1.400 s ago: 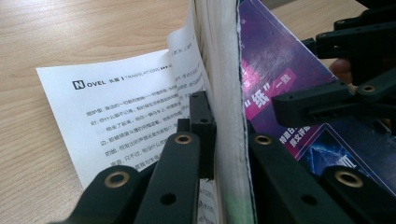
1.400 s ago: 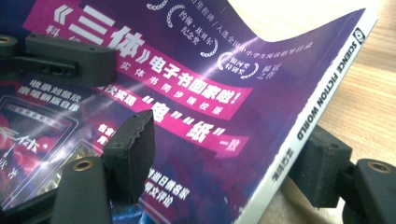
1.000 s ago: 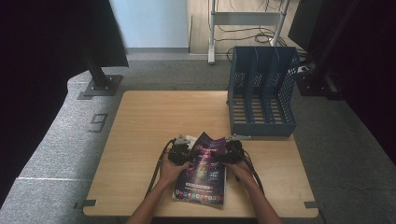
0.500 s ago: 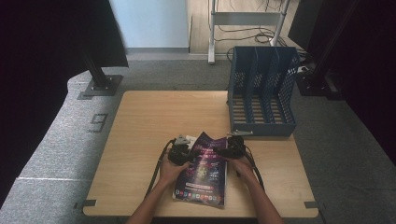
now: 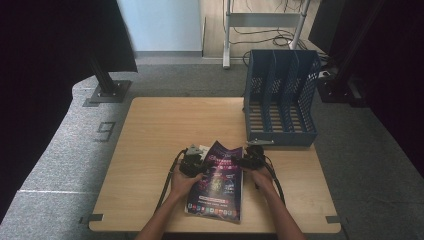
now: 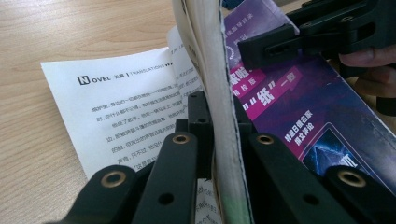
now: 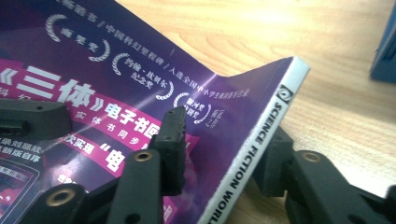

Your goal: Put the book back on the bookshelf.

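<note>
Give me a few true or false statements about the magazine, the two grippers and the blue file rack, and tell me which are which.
1. The left gripper is clamped on the magazine's page edges. True.
2. The magazine stands inside the blue file rack. False: it lies on the table, in front of the rack.
3. The right gripper straddles the magazine's spine. True; its jaws have just been closing.
4. The magazine's cover is green. False: it is purple.
</note>
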